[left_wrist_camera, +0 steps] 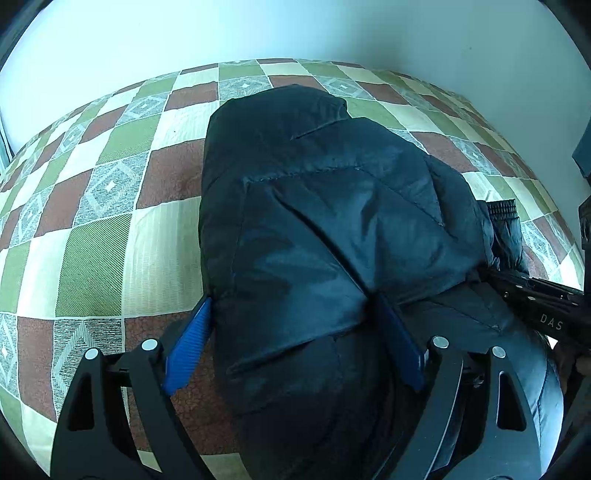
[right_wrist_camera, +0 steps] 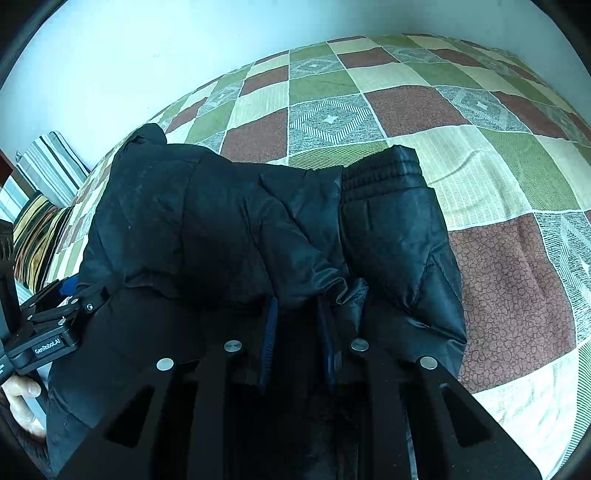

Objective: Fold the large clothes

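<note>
A black puffer jacket [left_wrist_camera: 332, 206] lies folded in a bulky pile on the patchwork bedspread [left_wrist_camera: 92, 206]. My left gripper [left_wrist_camera: 295, 310] is open, its blue fingers [left_wrist_camera: 188, 350] standing wide on either side of a fold at the pile's near edge. In the right wrist view the jacket [right_wrist_camera: 221, 221] fills the middle, with a ribbed cuff [right_wrist_camera: 384, 170] on top. My right gripper [right_wrist_camera: 297, 310] has its blue fingers [right_wrist_camera: 269, 332] close together around a bunch of jacket fabric. The right gripper also shows in the left wrist view [left_wrist_camera: 535, 295], and the left gripper in the right wrist view [right_wrist_camera: 55, 317].
A pale wall [left_wrist_camera: 258, 29] runs behind the bed. A striped pillow [right_wrist_camera: 48, 173] lies at the far left in the right wrist view. A dark object [left_wrist_camera: 583, 155] stands at the right edge. A hand [right_wrist_camera: 22, 402] holds the left gripper's handle.
</note>
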Demonstrator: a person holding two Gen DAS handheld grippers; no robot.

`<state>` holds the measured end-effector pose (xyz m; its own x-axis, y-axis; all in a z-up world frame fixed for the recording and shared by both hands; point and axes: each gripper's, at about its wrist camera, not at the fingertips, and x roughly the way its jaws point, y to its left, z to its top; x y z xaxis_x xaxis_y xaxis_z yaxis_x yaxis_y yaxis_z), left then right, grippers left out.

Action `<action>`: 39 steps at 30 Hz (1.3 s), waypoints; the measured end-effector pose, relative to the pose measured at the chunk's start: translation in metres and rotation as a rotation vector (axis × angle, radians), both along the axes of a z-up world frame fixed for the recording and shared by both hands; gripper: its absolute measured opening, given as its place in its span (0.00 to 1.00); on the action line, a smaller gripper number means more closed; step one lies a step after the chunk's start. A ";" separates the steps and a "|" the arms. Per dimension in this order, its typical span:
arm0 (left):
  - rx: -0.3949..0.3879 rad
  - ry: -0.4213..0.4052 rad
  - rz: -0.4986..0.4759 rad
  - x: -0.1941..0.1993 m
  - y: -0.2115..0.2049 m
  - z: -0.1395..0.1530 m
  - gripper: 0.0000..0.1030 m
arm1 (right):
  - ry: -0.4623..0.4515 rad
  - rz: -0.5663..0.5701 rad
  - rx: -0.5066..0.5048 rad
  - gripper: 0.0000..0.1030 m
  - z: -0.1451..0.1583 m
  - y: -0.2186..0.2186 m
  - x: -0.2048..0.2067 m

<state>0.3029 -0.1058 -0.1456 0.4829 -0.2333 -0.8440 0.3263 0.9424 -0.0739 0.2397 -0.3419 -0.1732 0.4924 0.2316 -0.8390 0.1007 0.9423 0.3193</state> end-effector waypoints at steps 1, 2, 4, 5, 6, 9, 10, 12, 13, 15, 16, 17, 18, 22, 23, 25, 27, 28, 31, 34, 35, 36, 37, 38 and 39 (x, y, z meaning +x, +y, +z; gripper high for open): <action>0.002 -0.001 0.000 0.000 0.000 -0.001 0.84 | -0.001 -0.001 -0.001 0.20 -0.001 0.000 0.000; 0.003 -0.003 -0.001 0.000 0.000 -0.001 0.84 | -0.001 -0.003 0.002 0.20 -0.002 0.000 0.001; 0.007 -0.004 -0.002 0.001 -0.001 -0.002 0.84 | -0.002 -0.005 0.004 0.20 -0.003 0.000 0.002; 0.008 -0.005 -0.003 0.001 -0.001 -0.003 0.84 | -0.003 -0.006 0.005 0.20 -0.003 0.000 0.002; 0.009 -0.005 -0.004 0.001 -0.001 -0.003 0.84 | -0.005 -0.008 0.010 0.20 -0.004 0.000 0.001; 0.010 -0.004 -0.005 0.002 -0.002 -0.004 0.84 | -0.009 -0.013 0.011 0.19 -0.003 -0.001 0.001; 0.010 -0.004 -0.005 0.001 -0.001 -0.004 0.84 | -0.010 -0.013 0.008 0.19 -0.003 0.000 0.000; 0.011 -0.006 -0.005 0.001 -0.002 -0.004 0.84 | -0.016 -0.016 0.002 0.19 -0.003 0.000 -0.001; 0.012 -0.006 -0.005 0.001 -0.002 -0.004 0.84 | -0.019 -0.018 0.004 0.19 -0.003 0.000 -0.001; 0.012 -0.013 -0.004 0.001 -0.002 -0.004 0.84 | -0.031 -0.026 0.009 0.19 -0.004 -0.001 -0.002; 0.010 -0.016 -0.004 0.000 -0.002 -0.005 0.85 | -0.041 -0.031 0.011 0.19 -0.005 -0.001 -0.004; 0.007 -0.021 -0.002 -0.001 -0.001 -0.006 0.85 | -0.050 -0.037 0.013 0.19 -0.005 -0.001 -0.005; 0.002 -0.025 0.000 -0.001 0.000 -0.006 0.85 | -0.058 -0.041 0.014 0.19 -0.005 -0.002 -0.006; -0.024 -0.031 0.009 -0.003 0.003 -0.009 0.85 | -0.077 -0.051 -0.004 0.19 -0.005 0.001 -0.009; -0.023 -0.031 0.009 -0.003 0.003 -0.009 0.85 | -0.078 -0.052 -0.009 0.19 -0.006 0.002 -0.009; -0.019 -0.028 0.010 -0.003 0.002 -0.007 0.85 | -0.072 -0.048 -0.018 0.19 -0.005 0.003 -0.008; -0.016 -0.025 0.012 -0.003 0.001 -0.006 0.85 | -0.068 -0.044 -0.028 0.19 -0.004 0.004 -0.007; -0.015 -0.024 0.013 -0.003 0.001 -0.005 0.86 | -0.071 -0.044 -0.039 0.19 -0.002 0.005 -0.008; -0.013 -0.019 0.013 -0.004 0.002 -0.003 0.86 | -0.079 -0.042 -0.056 0.20 0.000 0.007 -0.009; -0.008 -0.018 0.014 -0.004 0.003 0.001 0.87 | -0.085 -0.039 -0.065 0.22 0.004 0.008 -0.010; -0.007 -0.019 0.015 -0.005 0.003 0.003 0.88 | -0.088 -0.037 -0.074 0.22 0.006 0.009 -0.010; -0.003 -0.023 0.017 -0.006 0.003 0.005 0.88 | -0.091 -0.033 -0.084 0.22 0.009 0.010 -0.011; 0.000 -0.027 0.019 -0.007 0.004 0.008 0.88 | -0.093 -0.031 -0.092 0.23 0.011 0.011 -0.011; -0.001 -0.028 0.021 -0.008 0.005 0.010 0.88 | -0.097 -0.029 -0.099 0.24 0.013 0.012 -0.012; -0.004 -0.030 0.025 -0.009 0.007 0.013 0.88 | -0.100 -0.029 -0.101 0.26 0.015 0.012 -0.014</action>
